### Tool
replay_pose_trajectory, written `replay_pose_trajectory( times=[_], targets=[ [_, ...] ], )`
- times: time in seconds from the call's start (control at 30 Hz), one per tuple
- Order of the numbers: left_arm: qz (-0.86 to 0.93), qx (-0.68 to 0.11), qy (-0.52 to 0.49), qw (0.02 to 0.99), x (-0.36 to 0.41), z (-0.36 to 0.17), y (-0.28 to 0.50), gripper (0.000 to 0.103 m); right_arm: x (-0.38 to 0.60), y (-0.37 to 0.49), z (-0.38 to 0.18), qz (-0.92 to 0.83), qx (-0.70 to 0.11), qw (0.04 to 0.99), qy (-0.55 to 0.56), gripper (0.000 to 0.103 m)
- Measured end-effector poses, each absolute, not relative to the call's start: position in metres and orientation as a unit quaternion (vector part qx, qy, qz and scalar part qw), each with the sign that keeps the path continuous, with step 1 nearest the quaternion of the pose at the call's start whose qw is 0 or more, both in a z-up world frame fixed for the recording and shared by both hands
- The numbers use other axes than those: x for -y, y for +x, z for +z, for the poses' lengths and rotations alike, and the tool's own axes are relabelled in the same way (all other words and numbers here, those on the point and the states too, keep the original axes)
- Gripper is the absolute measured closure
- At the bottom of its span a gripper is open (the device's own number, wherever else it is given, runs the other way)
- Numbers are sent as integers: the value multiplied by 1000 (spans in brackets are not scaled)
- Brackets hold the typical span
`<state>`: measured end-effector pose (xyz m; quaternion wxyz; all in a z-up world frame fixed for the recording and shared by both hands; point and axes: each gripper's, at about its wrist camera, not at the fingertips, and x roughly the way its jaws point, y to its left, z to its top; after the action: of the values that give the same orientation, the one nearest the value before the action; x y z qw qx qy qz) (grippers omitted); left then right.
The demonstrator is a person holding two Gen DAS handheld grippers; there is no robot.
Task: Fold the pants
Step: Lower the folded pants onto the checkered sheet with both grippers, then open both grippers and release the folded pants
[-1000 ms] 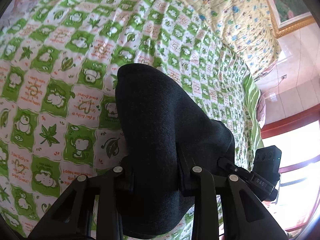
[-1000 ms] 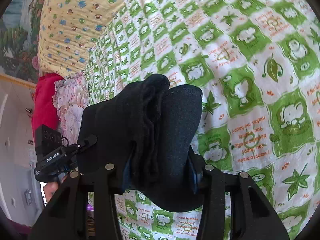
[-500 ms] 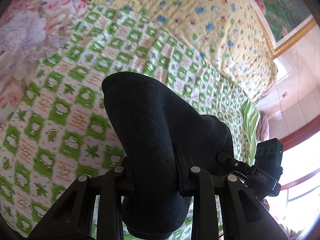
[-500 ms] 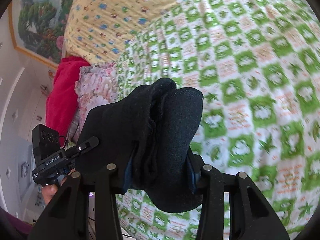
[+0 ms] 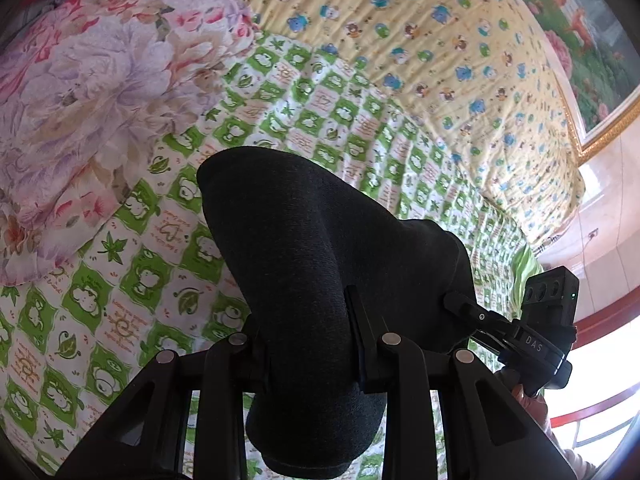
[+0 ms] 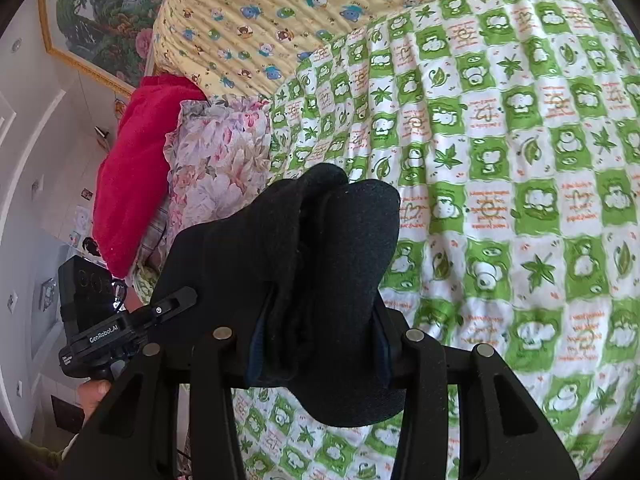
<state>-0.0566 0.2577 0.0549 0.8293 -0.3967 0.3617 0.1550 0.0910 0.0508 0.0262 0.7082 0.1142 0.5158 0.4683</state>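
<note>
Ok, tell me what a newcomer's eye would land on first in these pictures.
First, the black pants, bunched and clamped in the left hand-held gripper and the right hand-held gripper, filling the lower middle of both views. Under them spreads the green-and-white checked bedspread. At its far edge lie a yellow cartoon-print quilt and a pink floral pillow.

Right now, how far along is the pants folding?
Partway, as far as I can tell. The black pants look doubled over already: several layers bunch in the right tongs. Both the right and left tongs clamp the cloth and hold it above the green checked quilt. Left to do: lay it down flat and finish any last fold.
</note>
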Motion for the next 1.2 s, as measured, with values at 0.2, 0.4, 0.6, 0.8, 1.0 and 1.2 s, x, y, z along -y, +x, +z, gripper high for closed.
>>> replay_pose_trajectory(
  times=[0.2, 0.4, 0.6, 0.8, 1.0, 1.2],
  targets=[
    [171, -361, -398, 826, -271, 49, -53, 75, -71, 101, 21, 473, -520, 704, 101, 58],
    [185, -361, -402, 821, -283, 43, -51, 75, -92, 110, 16, 479, -525, 697, 90, 58],
    [193, -368, -406, 814, -292, 29, -47, 74, -107, 117, 8, 480, -530, 696, 70, 58],
    [198, -388, -401, 806, -292, 16, -40, 56, -109, 125, -4, 467, -542, 696, 54, 53],
    [211, -411, -391, 796, -288, 6, -40, 40, -100, 132, -15, 439, -550, 709, 41, 38],
    [236, -411, -376, 796, -286, 8, -50, 31, -92, 135, -15, 430, -544, 720, 31, 26]
  ],
)
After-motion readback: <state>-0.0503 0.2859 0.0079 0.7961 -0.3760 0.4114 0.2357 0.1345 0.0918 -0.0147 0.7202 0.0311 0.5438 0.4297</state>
